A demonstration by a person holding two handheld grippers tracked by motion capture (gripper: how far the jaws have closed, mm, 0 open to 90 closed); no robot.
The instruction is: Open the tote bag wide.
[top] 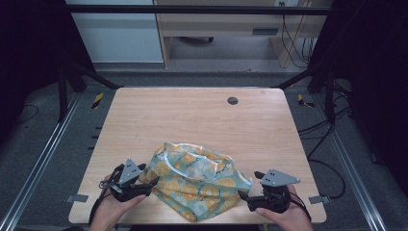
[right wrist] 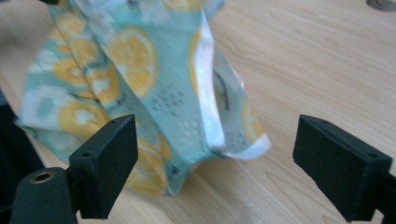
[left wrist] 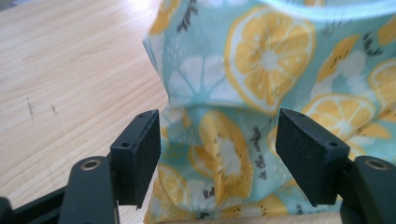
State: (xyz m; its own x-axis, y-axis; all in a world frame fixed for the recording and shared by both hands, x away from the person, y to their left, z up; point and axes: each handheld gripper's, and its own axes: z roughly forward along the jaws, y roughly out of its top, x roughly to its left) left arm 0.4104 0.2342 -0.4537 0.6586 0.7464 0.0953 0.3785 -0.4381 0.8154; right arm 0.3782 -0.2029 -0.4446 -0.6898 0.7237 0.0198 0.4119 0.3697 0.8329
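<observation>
A teal cloth (top: 197,180) printed with orange citrus slices lies bunched on the wooden table (top: 202,115), near its front edge. My left gripper (top: 150,177) sits at the cloth's left side and is open. In the left gripper view a fold of the cloth (left wrist: 261,70) stands between the jaws of the left gripper (left wrist: 217,149), and the pads do not touch it. My right gripper (top: 248,186) is at the cloth's right side, also open. In the right gripper view the white-hemmed corner of the cloth (right wrist: 140,70) hangs free between the wide jaws of the right gripper (right wrist: 215,163).
A round grey grommet (top: 233,100) is set into the table near its far edge. Black frame posts stand at both far corners, and cables (top: 320,144) lie on the floor to the right. Bare wood stretches beyond the cloth.
</observation>
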